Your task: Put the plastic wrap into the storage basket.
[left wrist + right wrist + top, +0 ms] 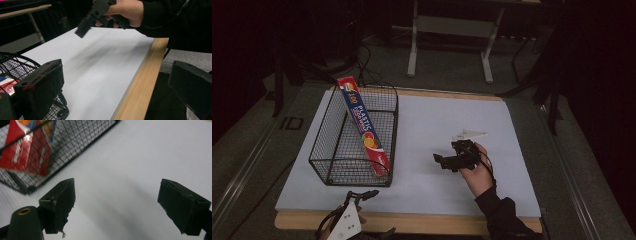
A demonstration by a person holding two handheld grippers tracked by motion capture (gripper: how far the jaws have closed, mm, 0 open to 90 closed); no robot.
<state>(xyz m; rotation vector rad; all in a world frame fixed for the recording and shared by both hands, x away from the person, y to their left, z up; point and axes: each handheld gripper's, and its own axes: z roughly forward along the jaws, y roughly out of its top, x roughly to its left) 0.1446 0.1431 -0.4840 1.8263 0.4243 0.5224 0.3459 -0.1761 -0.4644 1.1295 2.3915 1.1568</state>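
A black wire basket stands on the left of the white table top. A red and blue plastic-wrap box leans inside it, its top end sticking out over the far rim. My right gripper is held in a hand near the middle right, low over the sheet and pointing left toward the basket. Its jaws stand open with nothing between them; the basket and the box lie ahead to its left. My left gripper rests at the table's front edge, open and empty.
The wooden front edge runs along the near side of the table. Beyond the far side, a metal stand rises from a grey floor. Cables trail on the floor at the far left.
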